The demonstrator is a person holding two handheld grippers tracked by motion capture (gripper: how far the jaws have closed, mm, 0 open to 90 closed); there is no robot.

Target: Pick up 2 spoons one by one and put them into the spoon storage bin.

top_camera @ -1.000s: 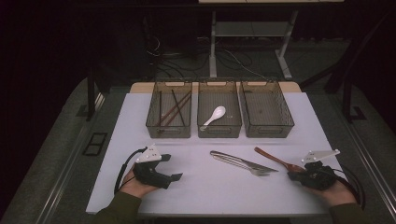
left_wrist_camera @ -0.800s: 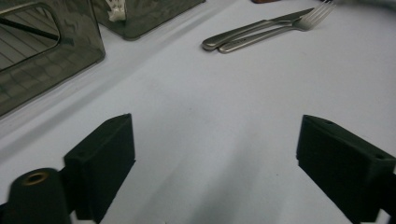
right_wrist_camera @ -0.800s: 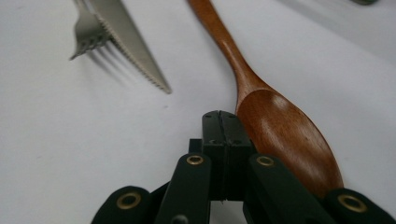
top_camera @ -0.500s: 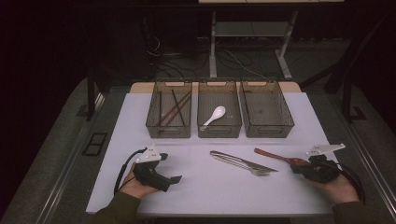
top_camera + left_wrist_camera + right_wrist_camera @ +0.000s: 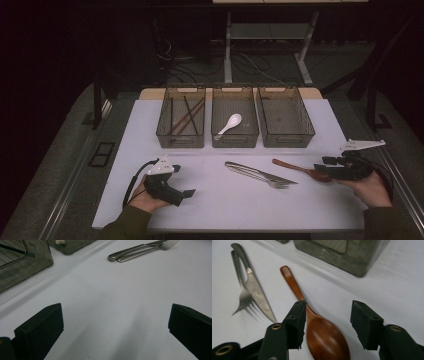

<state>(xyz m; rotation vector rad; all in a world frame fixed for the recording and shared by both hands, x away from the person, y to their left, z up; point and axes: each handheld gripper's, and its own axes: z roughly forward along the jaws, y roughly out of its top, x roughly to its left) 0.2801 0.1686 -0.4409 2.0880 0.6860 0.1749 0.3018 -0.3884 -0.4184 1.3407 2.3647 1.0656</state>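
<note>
Three bins (image 5: 180, 135) — two spoons, white (image 5: 230, 123) and wooden (image 5: 322, 335), one fork (image 5: 242, 297), one knife (image 5: 257, 293).

The spoon (image 5: 325, 340) is seen to be wood, smooth and glossy with a reddish-brown finish. The knife (image 5: 254, 287) and fork (image 5: 240, 293) are made of brushed metal. The bins (image 5: 285, 119) are formed of smoky translucent plastic. The table (image 5: 120, 302) is covered in matt white.

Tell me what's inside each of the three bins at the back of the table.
The left bin holds dark chopsticks. The middle bin holds a white spoon. The right bin looks empty, though its dark walls hide the near corners.
</note>
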